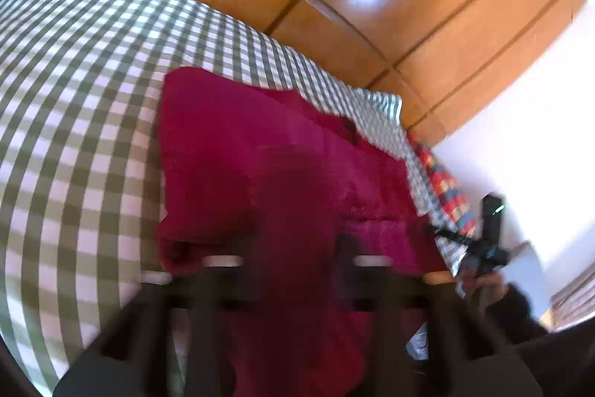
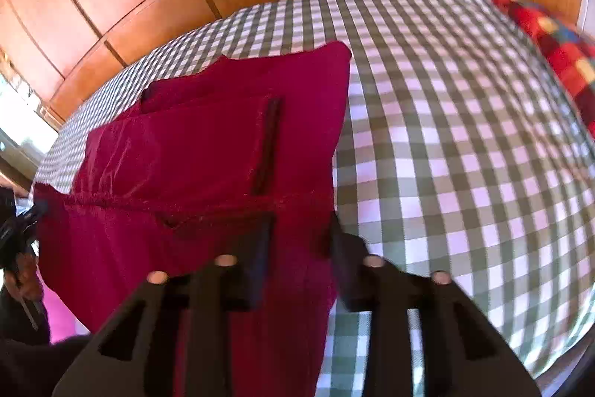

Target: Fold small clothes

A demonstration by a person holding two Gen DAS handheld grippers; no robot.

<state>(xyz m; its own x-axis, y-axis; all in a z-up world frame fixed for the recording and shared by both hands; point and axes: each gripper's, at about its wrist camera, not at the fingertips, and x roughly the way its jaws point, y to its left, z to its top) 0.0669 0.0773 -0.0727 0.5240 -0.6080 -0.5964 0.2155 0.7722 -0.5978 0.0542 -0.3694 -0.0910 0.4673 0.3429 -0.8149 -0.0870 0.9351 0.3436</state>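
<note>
The red garment (image 2: 208, 144) lies on the checked bedspread (image 2: 465, 136), its near end hanging off, cut off at six o'clock. The right gripper (image 2: 301, 240) looks clamped on its hem; the left gripper (image 1: 297, 248) is blurred, jaws seemingly together on cloth.

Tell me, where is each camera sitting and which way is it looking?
Left wrist: sits on the left gripper, looking down along its blurred fingers at the red garment on the checked bed cover; the person's right hand shows at right.
Right wrist: sits on the right gripper, facing down at the same garment; its fingers show.
Shared: garment, bed cover, wooden panels.
</note>
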